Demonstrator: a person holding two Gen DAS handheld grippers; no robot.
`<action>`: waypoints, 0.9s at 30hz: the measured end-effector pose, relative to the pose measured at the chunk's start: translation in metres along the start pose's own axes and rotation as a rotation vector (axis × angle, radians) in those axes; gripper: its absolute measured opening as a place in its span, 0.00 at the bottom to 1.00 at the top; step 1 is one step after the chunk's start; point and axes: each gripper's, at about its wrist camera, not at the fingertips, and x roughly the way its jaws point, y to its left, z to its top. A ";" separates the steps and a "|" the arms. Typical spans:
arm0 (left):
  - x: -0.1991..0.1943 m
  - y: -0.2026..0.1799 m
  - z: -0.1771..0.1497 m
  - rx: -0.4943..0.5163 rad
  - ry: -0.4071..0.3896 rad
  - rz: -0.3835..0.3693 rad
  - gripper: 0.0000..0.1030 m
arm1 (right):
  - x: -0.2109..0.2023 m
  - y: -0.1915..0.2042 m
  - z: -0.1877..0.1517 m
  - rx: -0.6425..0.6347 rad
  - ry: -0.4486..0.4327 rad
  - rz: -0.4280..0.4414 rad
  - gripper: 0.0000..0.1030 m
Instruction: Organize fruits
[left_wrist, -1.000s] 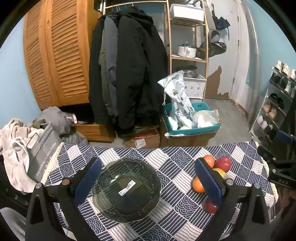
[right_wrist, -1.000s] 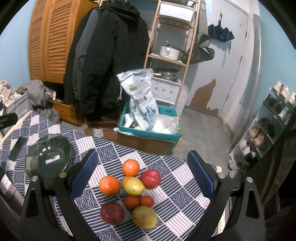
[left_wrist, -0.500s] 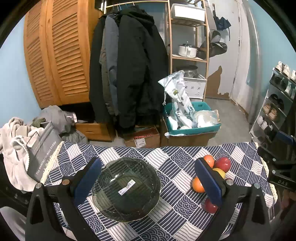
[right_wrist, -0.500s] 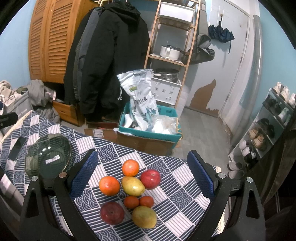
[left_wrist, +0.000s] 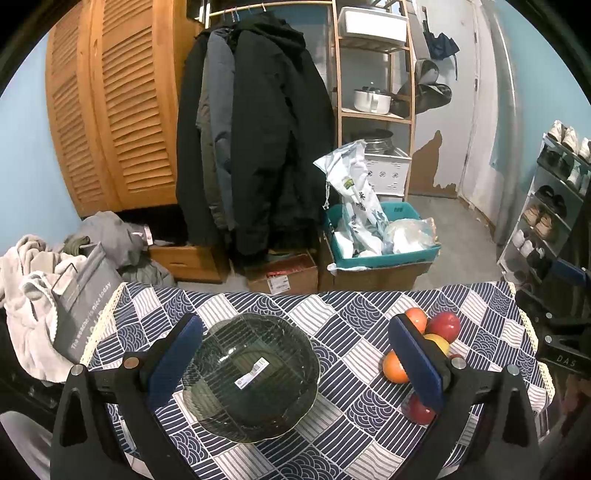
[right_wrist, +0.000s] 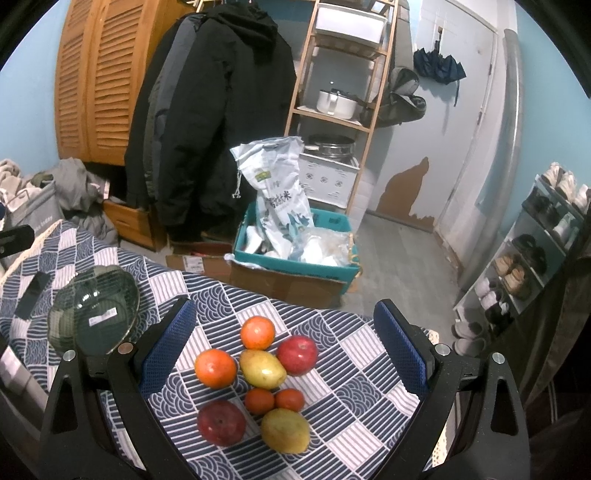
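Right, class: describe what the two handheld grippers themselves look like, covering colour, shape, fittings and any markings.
Both the left gripper and the right gripper look alike: matte black, angular, triangular-braced bodies with silver round screw heads. Each finger carries a long, flat blue pad with a fine mesh texture. No cables or sleeves show. The left wrist view shows white letters "DAS" on a black part at its right edge.

Dim, even indoor light; soft shadows; sharp focus throughout; strong fisheye bending, black vignette at corners.
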 end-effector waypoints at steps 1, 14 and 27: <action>0.000 -0.001 0.000 0.002 0.001 -0.001 0.99 | 0.001 0.000 0.000 0.001 0.000 0.000 0.92; 0.002 -0.010 0.001 0.024 0.003 -0.005 0.99 | -0.006 -0.020 -0.002 0.013 -0.002 -0.004 0.92; 0.009 -0.031 -0.003 0.071 0.015 -0.028 0.99 | -0.003 -0.027 -0.012 0.021 0.011 -0.012 0.92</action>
